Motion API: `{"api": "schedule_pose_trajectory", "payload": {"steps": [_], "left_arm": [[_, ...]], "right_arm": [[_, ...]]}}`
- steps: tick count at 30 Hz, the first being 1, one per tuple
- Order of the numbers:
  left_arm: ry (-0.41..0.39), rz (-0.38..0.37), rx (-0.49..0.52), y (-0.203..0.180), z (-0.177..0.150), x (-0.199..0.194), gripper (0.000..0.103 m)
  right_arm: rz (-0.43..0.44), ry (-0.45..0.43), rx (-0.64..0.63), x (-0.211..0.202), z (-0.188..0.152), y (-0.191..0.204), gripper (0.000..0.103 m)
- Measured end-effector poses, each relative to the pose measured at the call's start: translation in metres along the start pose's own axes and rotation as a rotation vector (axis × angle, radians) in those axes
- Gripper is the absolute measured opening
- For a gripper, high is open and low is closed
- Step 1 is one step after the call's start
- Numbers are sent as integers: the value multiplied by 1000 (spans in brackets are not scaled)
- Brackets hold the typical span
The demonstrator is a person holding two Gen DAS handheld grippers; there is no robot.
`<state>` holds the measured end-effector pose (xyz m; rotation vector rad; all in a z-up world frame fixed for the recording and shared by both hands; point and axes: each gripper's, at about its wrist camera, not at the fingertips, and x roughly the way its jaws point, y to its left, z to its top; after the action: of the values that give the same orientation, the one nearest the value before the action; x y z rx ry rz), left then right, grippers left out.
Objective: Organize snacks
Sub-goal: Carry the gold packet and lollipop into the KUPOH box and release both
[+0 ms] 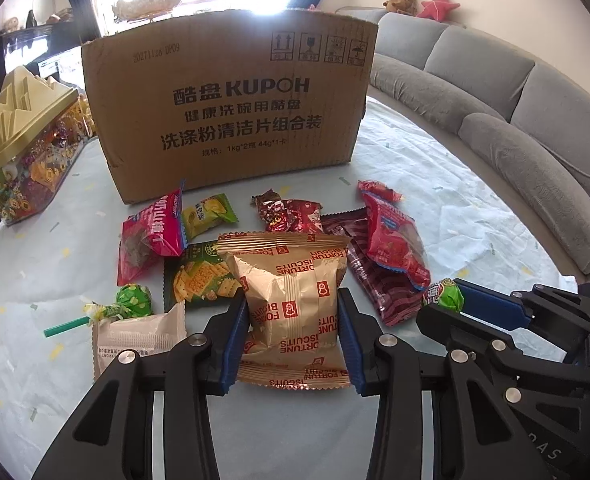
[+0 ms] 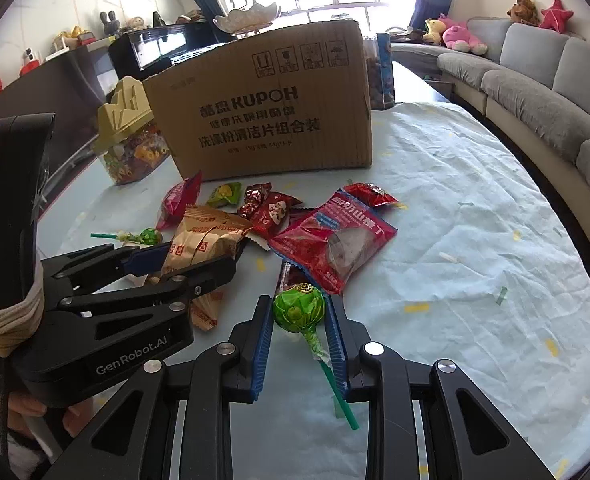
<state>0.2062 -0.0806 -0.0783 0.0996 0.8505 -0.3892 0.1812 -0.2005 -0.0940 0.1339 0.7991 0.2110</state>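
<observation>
The left claw [image 1: 293, 312] is clamped on a gold biscuit pack [image 1: 295, 292], its blue pads pressing the pack's puffed middle from both sides; gripping there gives the pads something full to bite, not the thin crimped ends. The right claw [image 2: 300, 312] stands narrow around a green lollipop [image 2: 300, 307], the wrapped head sitting between the fingertips and the stick trailing back toward the camera. Whether the pads truly pinch the head or only flank it, I cannot tell.

The rest of the snacks lie loose on the table [image 2: 475, 240] in front of the box [image 1: 231, 116]: a pink pack [image 1: 151, 232], a small green pack [image 1: 209, 216], a cracker pack [image 1: 199, 280] partly under the biscuits, a white pack [image 1: 139, 340] with a second lollipop [image 1: 133, 302] at its top edge, and red packs [image 1: 391, 240] to the right. The box probably is the place they go, standing close behind the pile for short carries.

Its opening faces up and away, so its inside is hidden. A candy jar [image 1: 23, 152] stands left of it, cut by the frame edge.
</observation>
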Motion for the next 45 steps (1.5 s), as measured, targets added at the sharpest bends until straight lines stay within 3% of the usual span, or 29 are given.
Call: {"api": "schedule_pose_trajectory", "payload": {"steps": [10, 18, 31, 39, 45], "left_arm": [[-72, 0, -46, 9, 12, -36, 42], [-147, 10, -77, 25, 40, -65, 42], [-260, 40, -57, 55, 111, -99, 42], [-263, 58, -54, 74, 164, -101, 42], [-251, 86, -58, 84, 193, -91, 42]], "right_arm": [[-8, -67, -19, -21, 15, 3, 28], [10, -123, -22, -30, 45, 10, 28], [40, -262, -53, -45, 121, 30, 28], [34, -334, -90, -50, 177, 42, 28], [27, -320, -107, -40, 212, 47, 28]]}}
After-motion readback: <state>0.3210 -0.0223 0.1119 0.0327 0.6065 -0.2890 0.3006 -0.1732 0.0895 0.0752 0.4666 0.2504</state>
